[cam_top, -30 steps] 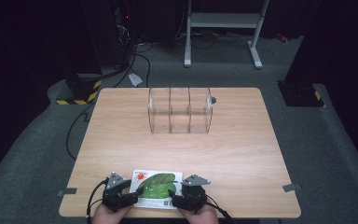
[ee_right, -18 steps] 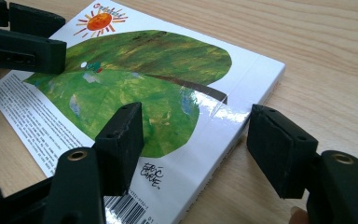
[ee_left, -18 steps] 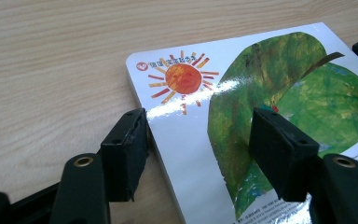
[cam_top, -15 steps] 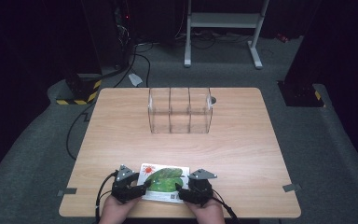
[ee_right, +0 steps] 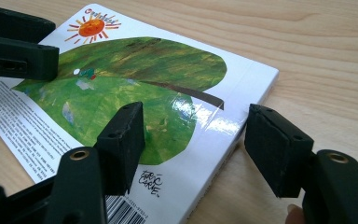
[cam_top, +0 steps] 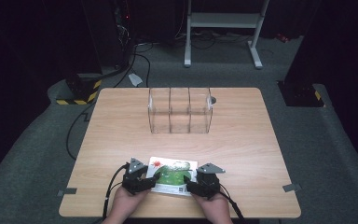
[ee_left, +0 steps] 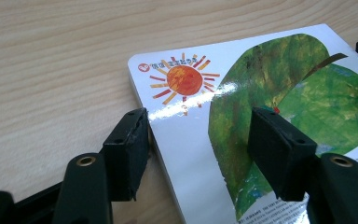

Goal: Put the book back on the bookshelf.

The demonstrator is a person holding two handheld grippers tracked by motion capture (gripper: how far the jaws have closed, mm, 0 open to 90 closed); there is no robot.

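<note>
A picture book [cam_top: 173,173] with a green leaf and an orange sun on its white cover lies flat on the wooden table [cam_top: 242,149], near the front edge. My left gripper [cam_top: 151,179] is open at the book's left side. In the left gripper view [ee_left: 200,135] one jaw stands beside the book [ee_left: 270,88] edge and the other over the cover. My right gripper [cam_top: 190,185] is open at the right side. Its jaws [ee_right: 196,130] have just closed a little, one over the book [ee_right: 135,70] and one past its edge, over bare wood.
A clear box [cam_top: 180,110] with three compartments stands at the middle back of the table, a small grey knob [cam_top: 213,99] at its right end. Bare wood lies between it and the book. Beyond the table are cables, a yellow-black striped base [cam_top: 81,91] and a white stand [cam_top: 223,23].
Both grippers and the book between them have shifted away from the table's front edge, a little toward the clear box and slightly right.
</note>
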